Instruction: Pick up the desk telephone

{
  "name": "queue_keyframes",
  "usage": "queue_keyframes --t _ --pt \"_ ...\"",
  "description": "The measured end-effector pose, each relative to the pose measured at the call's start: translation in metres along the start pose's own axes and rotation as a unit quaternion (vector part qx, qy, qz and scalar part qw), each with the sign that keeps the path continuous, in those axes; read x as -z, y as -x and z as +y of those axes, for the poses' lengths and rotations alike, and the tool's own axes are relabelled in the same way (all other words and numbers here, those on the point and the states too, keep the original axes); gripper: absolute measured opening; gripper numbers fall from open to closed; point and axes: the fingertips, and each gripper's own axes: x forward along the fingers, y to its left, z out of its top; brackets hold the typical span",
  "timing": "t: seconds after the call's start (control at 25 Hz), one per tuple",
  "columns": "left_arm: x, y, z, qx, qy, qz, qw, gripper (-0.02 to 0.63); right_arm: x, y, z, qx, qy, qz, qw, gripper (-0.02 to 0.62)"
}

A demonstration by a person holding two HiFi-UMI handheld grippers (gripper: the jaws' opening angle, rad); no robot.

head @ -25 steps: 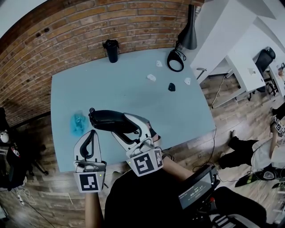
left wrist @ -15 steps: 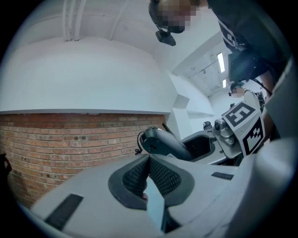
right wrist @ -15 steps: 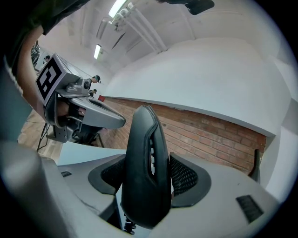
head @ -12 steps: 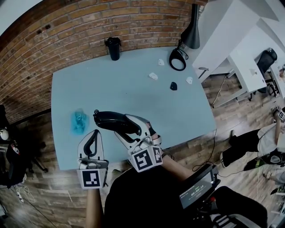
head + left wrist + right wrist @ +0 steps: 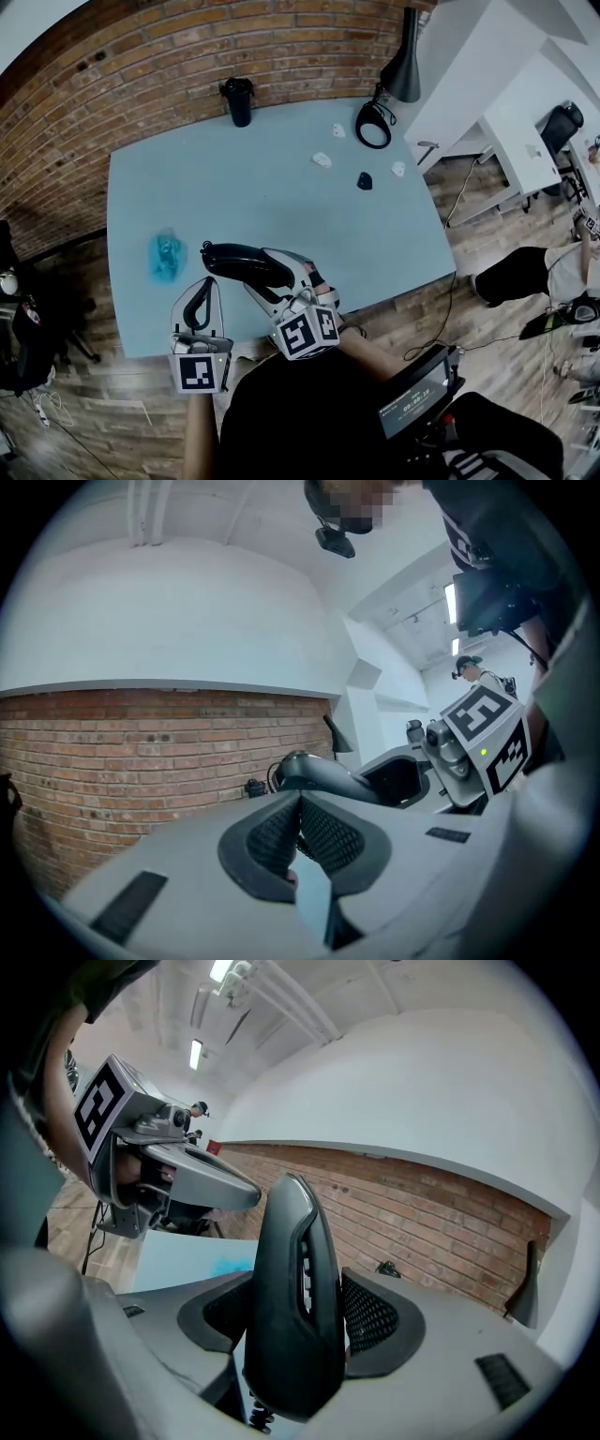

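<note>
Telephone (image 5: 234, 259) in right gripper (image 5: 272, 275) | left gripper (image 5: 200, 287) closed | near table (image 5: 272, 187) edge

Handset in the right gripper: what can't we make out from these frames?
- Right gripper view: handset, lower end and most of its cord hidden behind the body of the right gripper and cut by the bottom edge.
- Head view: blue thing on the table, blurred; small white pieces, too small to identify.
- Left gripper view: table, mostly behind the body of the left gripper.
</note>
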Motion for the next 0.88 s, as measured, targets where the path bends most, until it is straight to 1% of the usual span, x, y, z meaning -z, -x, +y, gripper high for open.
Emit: queue_keyframes --t 0.28,0.56,0.88 --pt "0.01 -0.001 -0.006 0.003 0.005 0.013 0.9999 0.015 0.019 0.001 0.007 -0.012 -0.002 0.021 1.0 0.299" --pt "0.023 -0.002 -0.011 0.005 0.01 0.024 0.9997 0.015 0.03 -0.001 0.013 -0.019 -0.009 0.033 0.999 0.299" --pt "0.032 0.0 -0.017 0.005 0.029 0.035 0.9989 0.015 0.04 -0.001 0.021 -0.031 -0.005 0.049 0.998 0.3"
